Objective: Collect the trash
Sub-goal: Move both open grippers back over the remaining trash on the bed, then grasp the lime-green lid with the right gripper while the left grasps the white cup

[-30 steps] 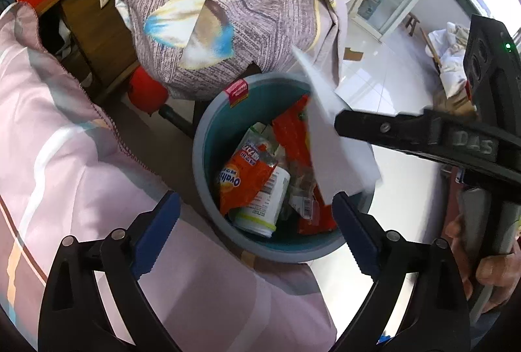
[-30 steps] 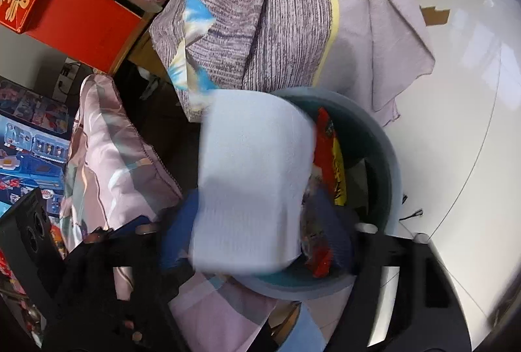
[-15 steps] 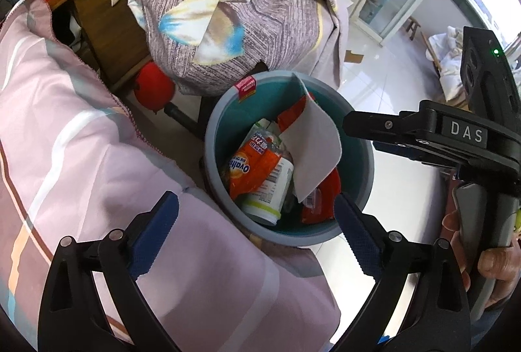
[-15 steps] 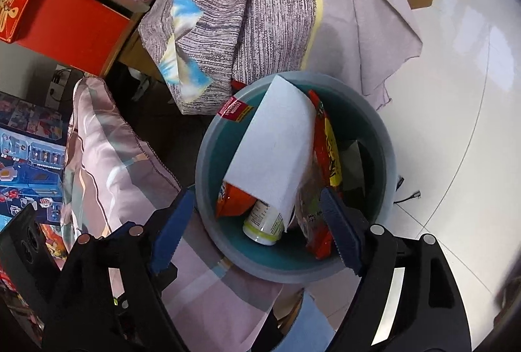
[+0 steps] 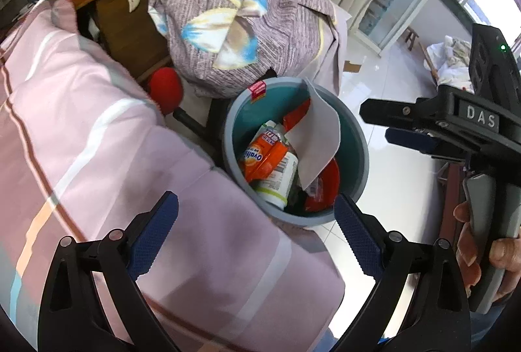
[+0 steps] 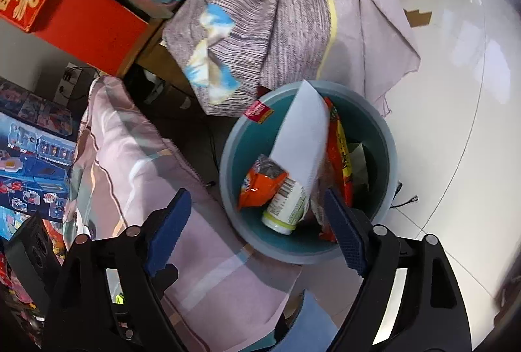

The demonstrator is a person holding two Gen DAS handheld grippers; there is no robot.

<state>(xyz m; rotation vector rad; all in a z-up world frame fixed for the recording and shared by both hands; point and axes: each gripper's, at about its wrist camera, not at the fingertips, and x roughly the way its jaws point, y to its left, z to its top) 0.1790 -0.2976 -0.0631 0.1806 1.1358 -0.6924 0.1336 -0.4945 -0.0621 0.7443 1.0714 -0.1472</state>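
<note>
A round teal trash bin (image 5: 359,143) (image 6: 389,153) stands on the white floor beside a pink striped quilt. Inside it a white sheet of paper (image 5: 317,140) (image 6: 302,137) leans on an orange wrapper (image 5: 260,156) (image 6: 260,185), a white bottle (image 6: 286,205) and a red snack bag (image 6: 340,153). My right gripper (image 6: 257,225) hovers above the bin's near rim, its jaws opening with nothing between them. My left gripper (image 5: 257,231) is open and empty over the quilt edge. In the left wrist view the right gripper's body (image 5: 456,124) shows at the right, held by a hand (image 5: 478,257).
A pink striped quilt (image 5: 97,156) (image 6: 130,163) fills the near left. A grey patterned cloth bundle (image 5: 247,26) (image 6: 276,13) sits behind the bin, over a wooden cabinet (image 5: 127,22). A red box (image 6: 65,3) and a red ball (image 5: 164,88) lie nearby. White tile floor (image 6: 456,91) spreads right.
The white paper left the right gripper and dropped into the bin, where it now leans. Both grippers have pulled up and back, so the bin looks smaller.
</note>
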